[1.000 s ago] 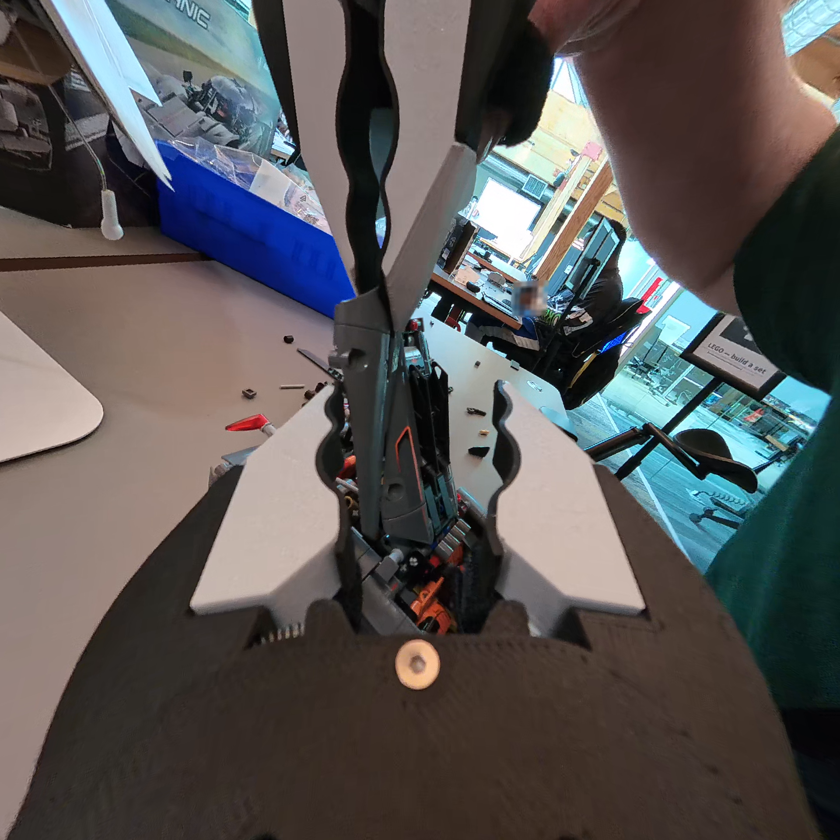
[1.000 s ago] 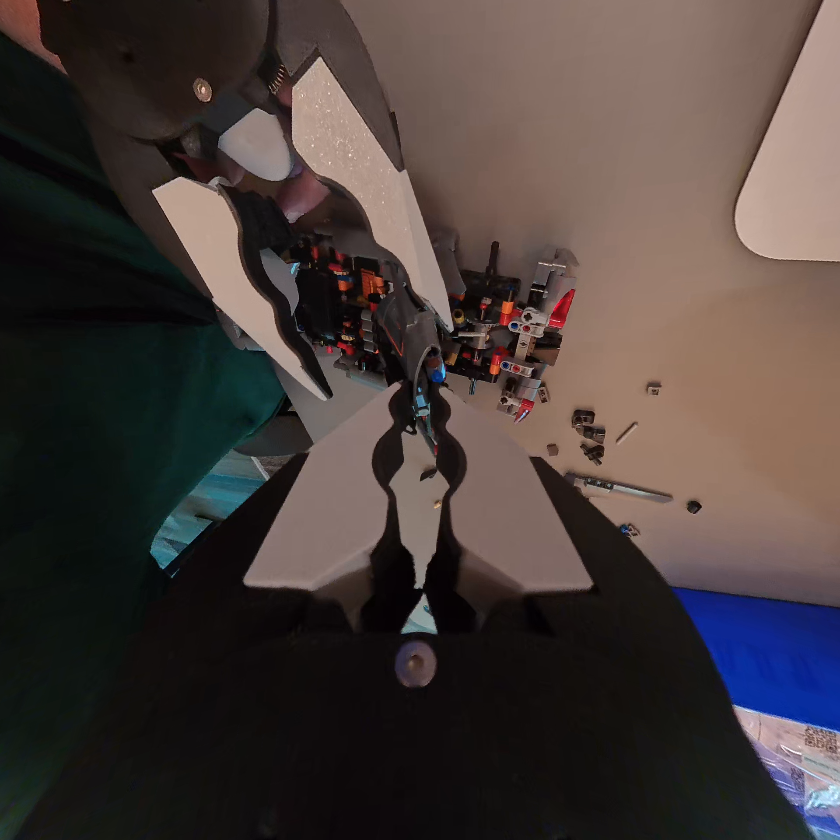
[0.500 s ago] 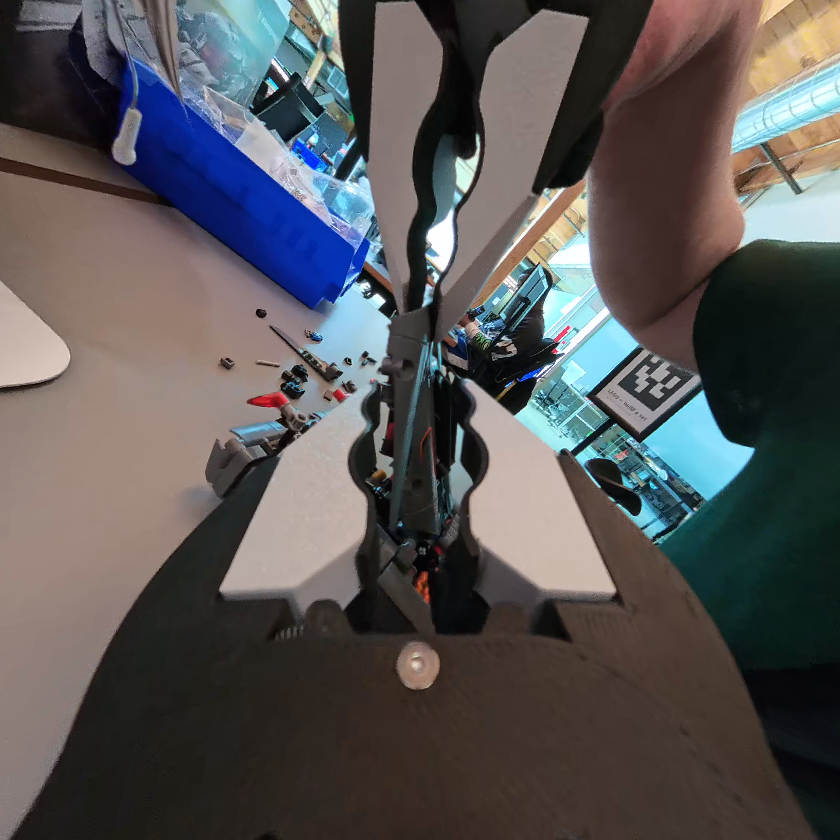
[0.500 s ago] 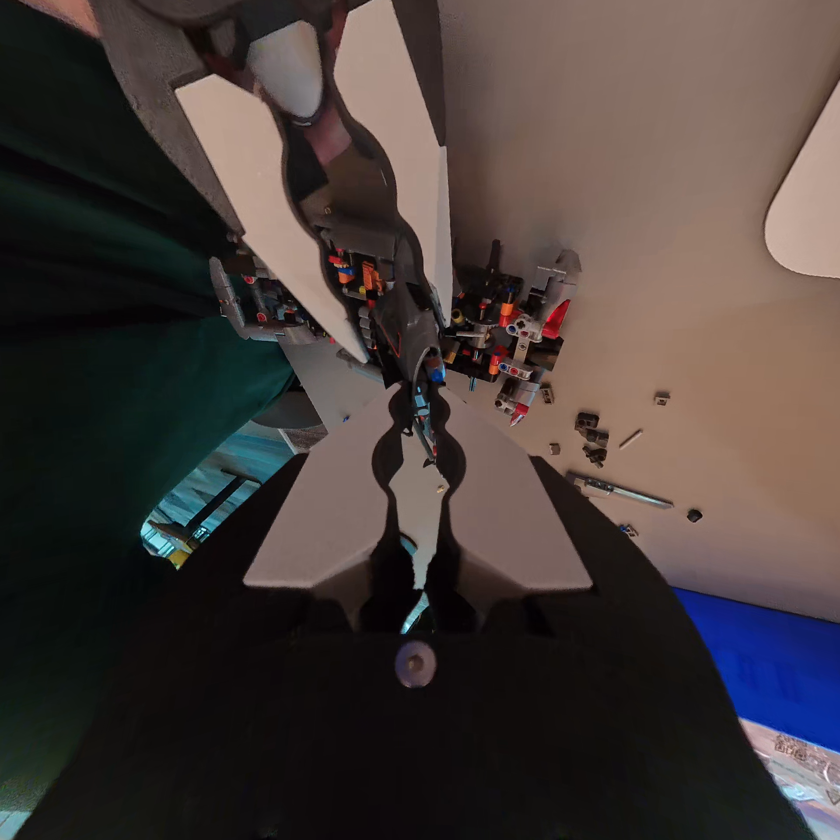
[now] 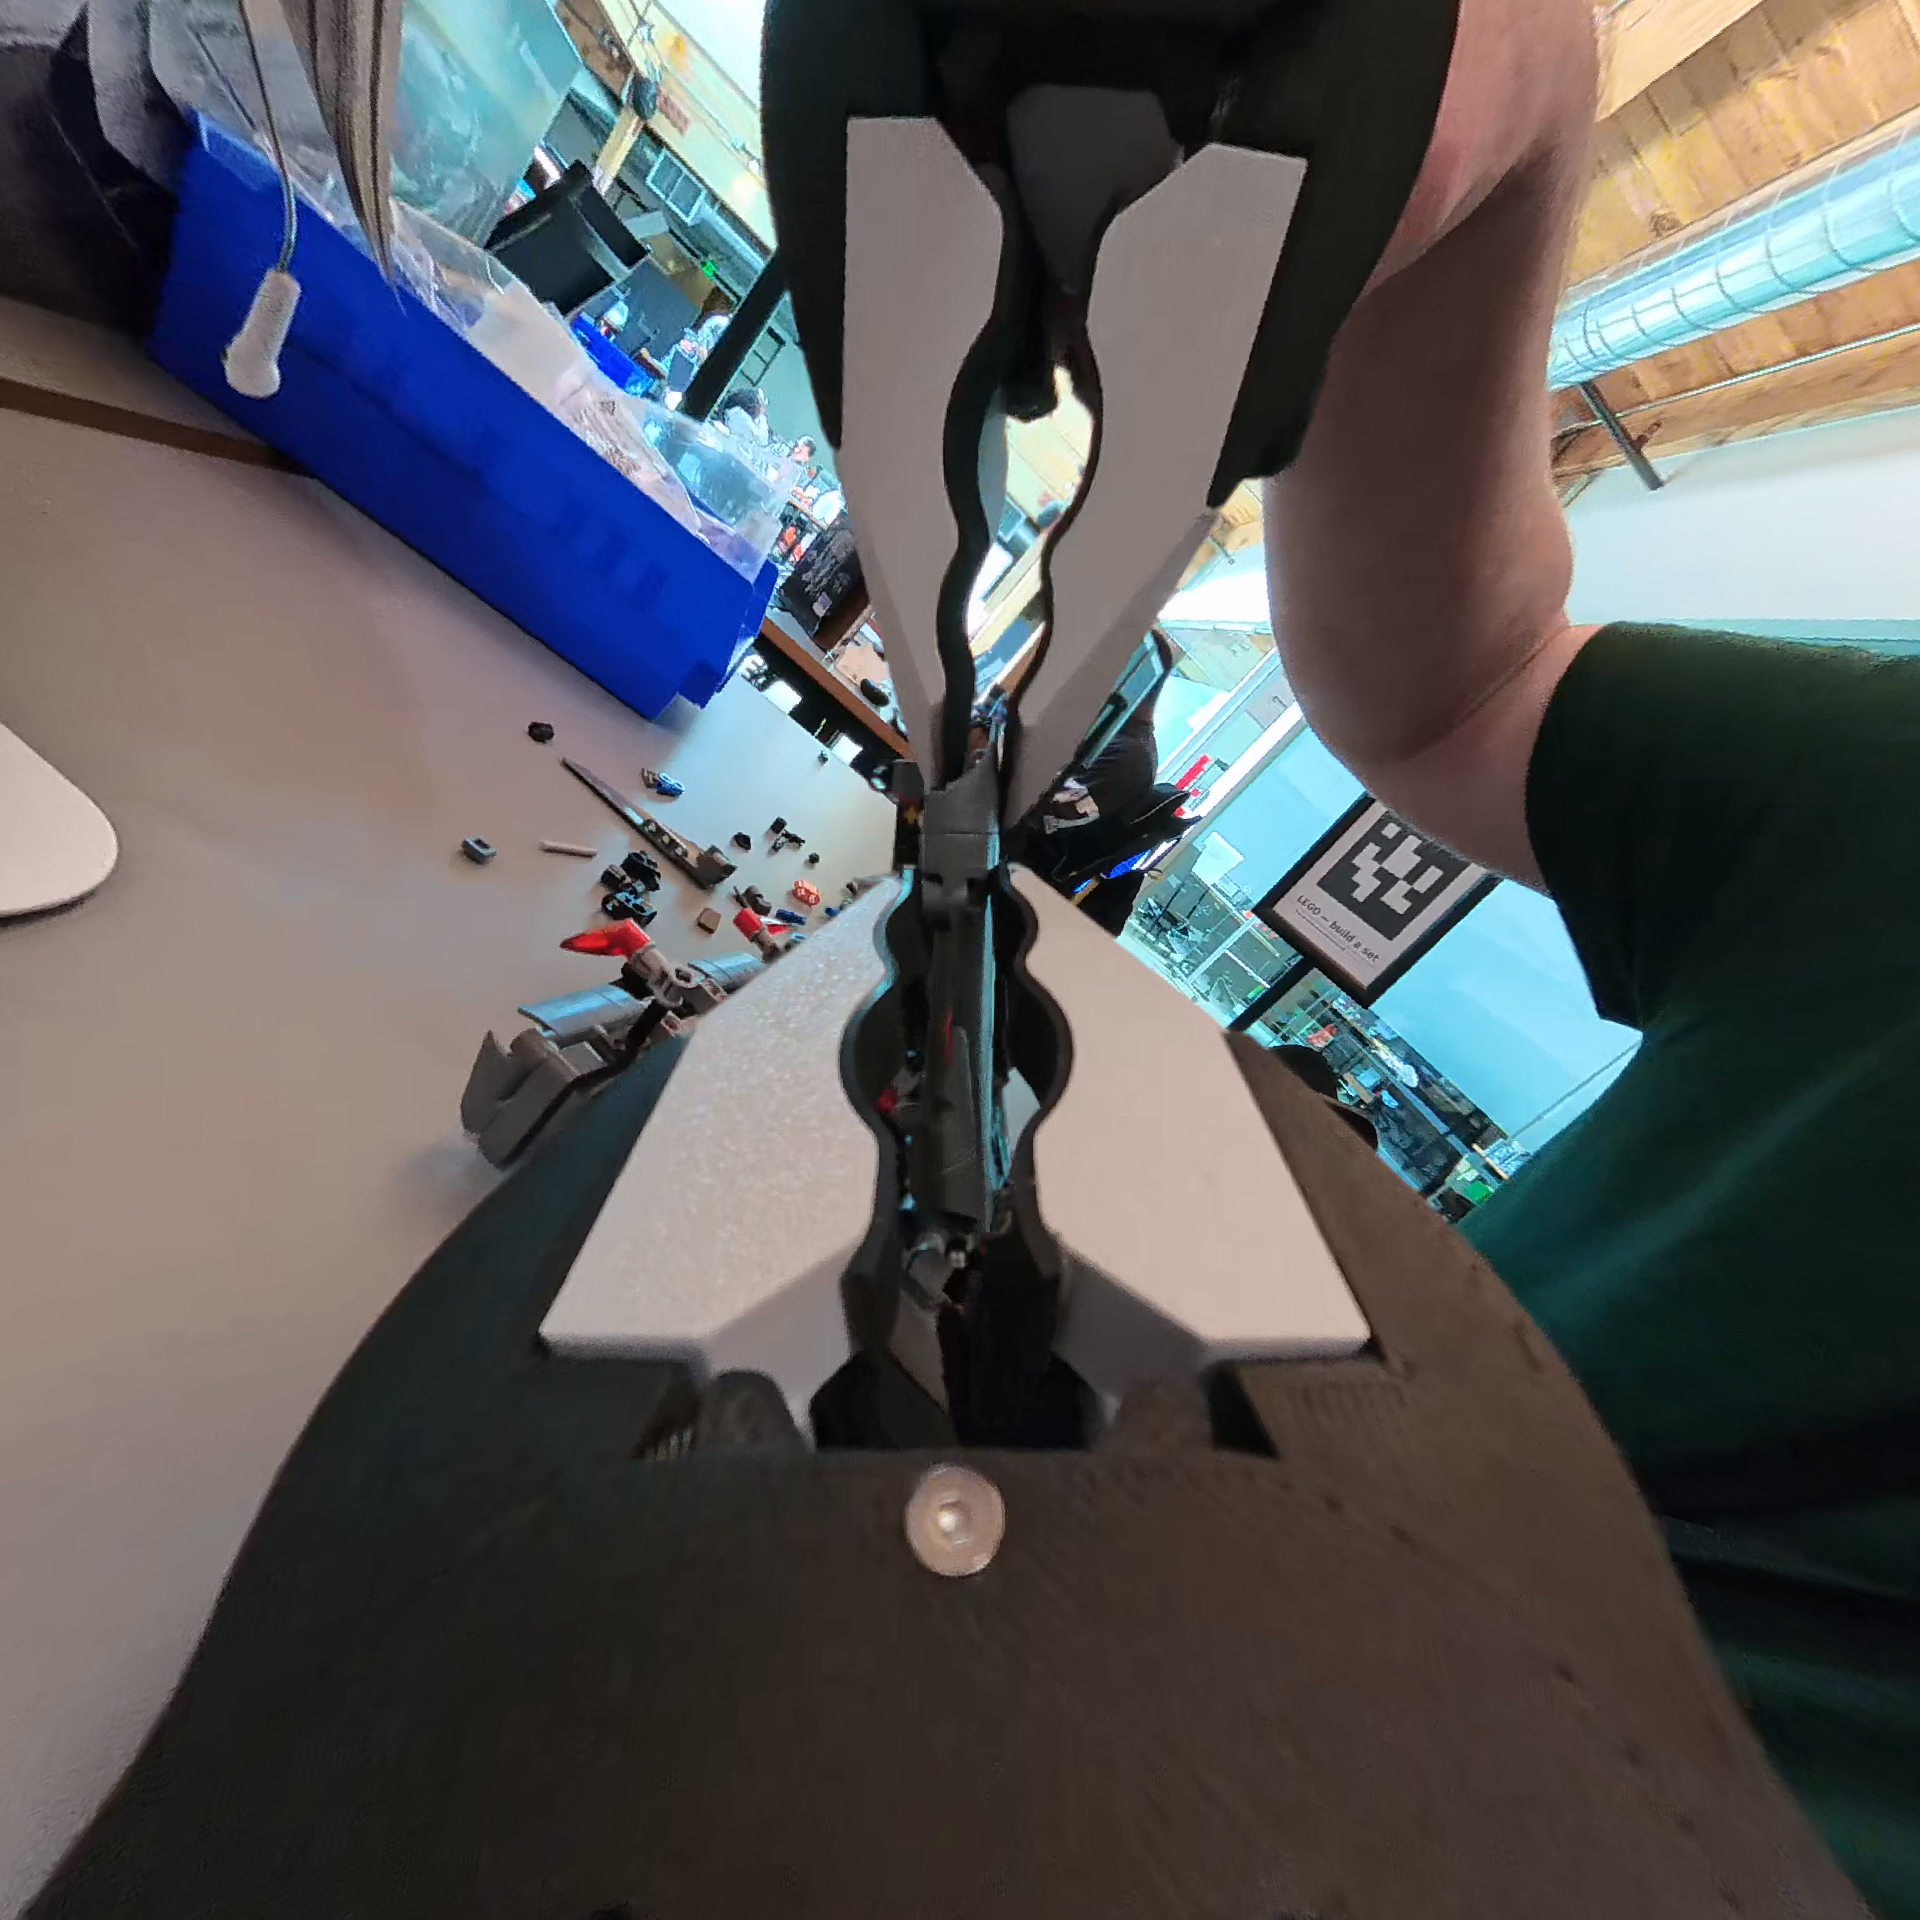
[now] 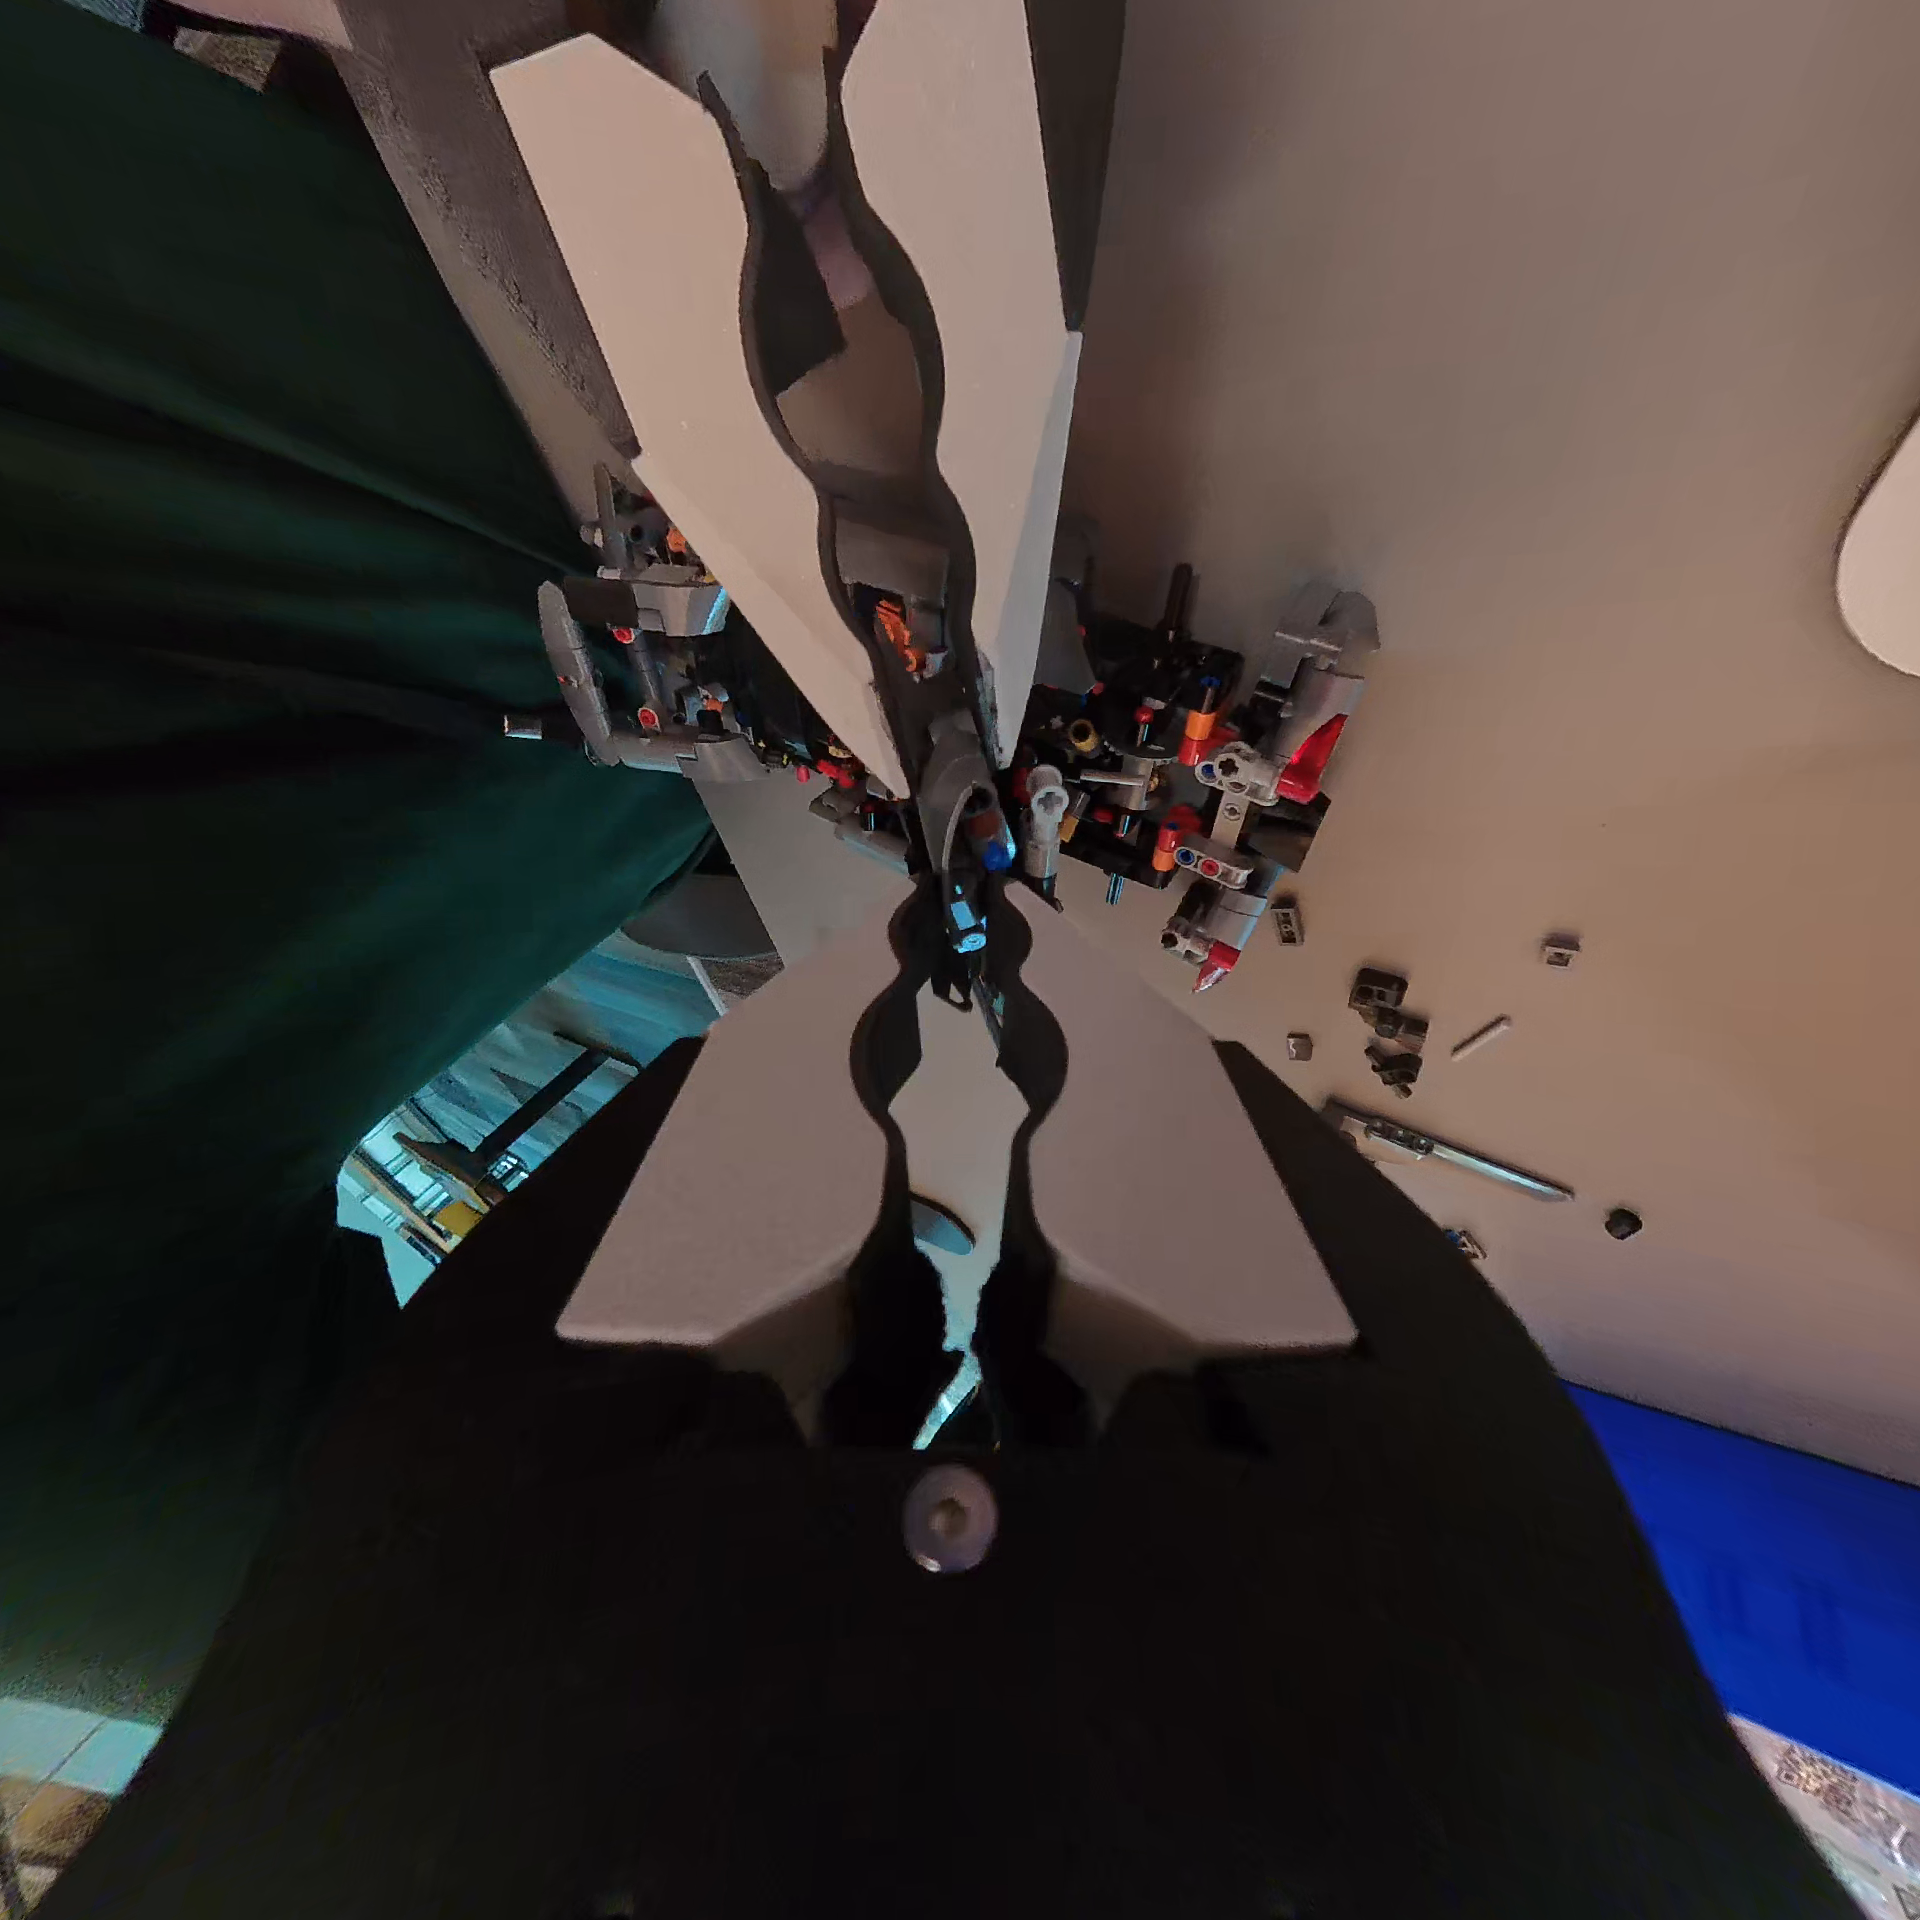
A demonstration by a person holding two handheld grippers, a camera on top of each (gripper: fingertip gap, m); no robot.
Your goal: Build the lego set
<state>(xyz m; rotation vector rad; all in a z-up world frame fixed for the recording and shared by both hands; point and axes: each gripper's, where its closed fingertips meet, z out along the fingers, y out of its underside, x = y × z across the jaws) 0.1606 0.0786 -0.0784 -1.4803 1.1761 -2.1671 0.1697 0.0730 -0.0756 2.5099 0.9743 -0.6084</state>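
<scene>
At frame centre the model (image 5: 951, 1049), lifted off the table (image 5: 260, 1091), is clamped by the left gripper (image 5: 951, 914) and pinched at its tip by the right gripper (image 6: 961, 914); it looks light, rigid, snap-apart fragile, best held by its solid grey core.

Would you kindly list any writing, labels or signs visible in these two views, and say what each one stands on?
Framed sign at the right: a black-and-white marker pattern and a printed line, which I will not quote.
Clear bags in the blue bin: print too small to read.
</scene>
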